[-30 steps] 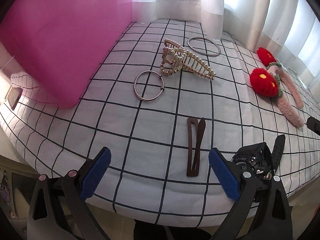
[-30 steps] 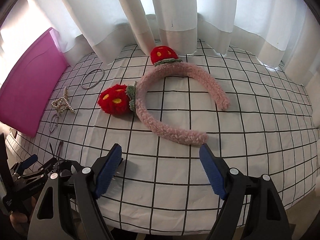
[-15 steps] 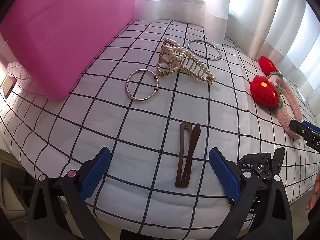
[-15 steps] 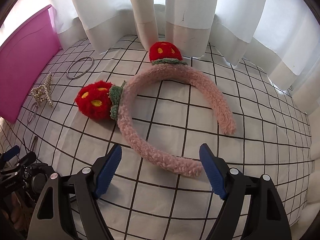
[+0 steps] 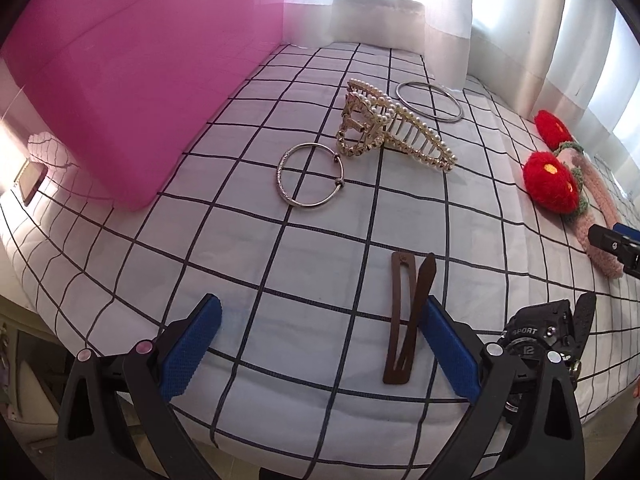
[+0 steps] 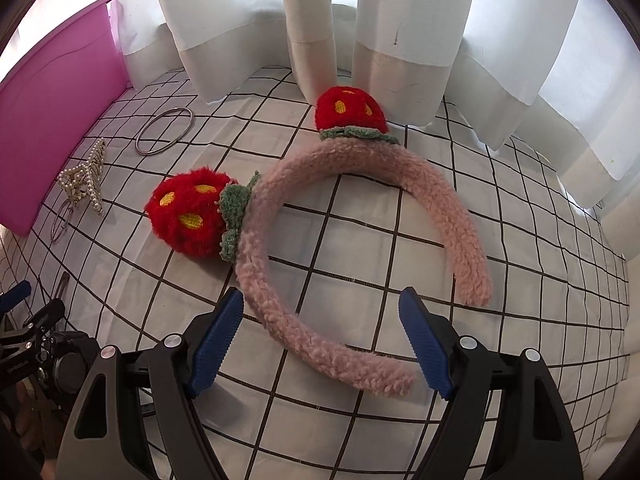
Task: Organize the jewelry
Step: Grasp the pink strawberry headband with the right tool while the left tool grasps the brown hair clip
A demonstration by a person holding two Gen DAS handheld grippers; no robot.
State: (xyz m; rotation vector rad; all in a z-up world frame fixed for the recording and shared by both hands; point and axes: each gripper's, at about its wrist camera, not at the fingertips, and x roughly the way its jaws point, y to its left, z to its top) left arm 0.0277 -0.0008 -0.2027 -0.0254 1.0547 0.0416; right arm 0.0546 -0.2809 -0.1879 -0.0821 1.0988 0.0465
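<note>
My left gripper (image 5: 320, 344) is open and empty above the checked cloth. A brown hair clip (image 5: 408, 316) lies just inside its right finger. Beyond lie a silver bangle with beads (image 5: 310, 180), a pearl claw clip (image 5: 394, 130) and a plain silver ring bangle (image 5: 430, 101). A black sport watch (image 5: 540, 332) lies right of the gripper. My right gripper (image 6: 320, 340) is open and empty, with the near arm of a pink fuzzy headband (image 6: 288, 296) with two red strawberry pompoms between its fingers.
A pink box (image 5: 120, 80) stands at the left on the bed (image 5: 280, 264); it also shows in the right wrist view (image 6: 48, 120). White curtains (image 6: 392, 20) hang along the far edge. The bed's near edge drops off just under both grippers.
Both grippers have moved forward. The headband's near arm now lies between the right fingers. The brown clip now sits against the left gripper's right finger.
</note>
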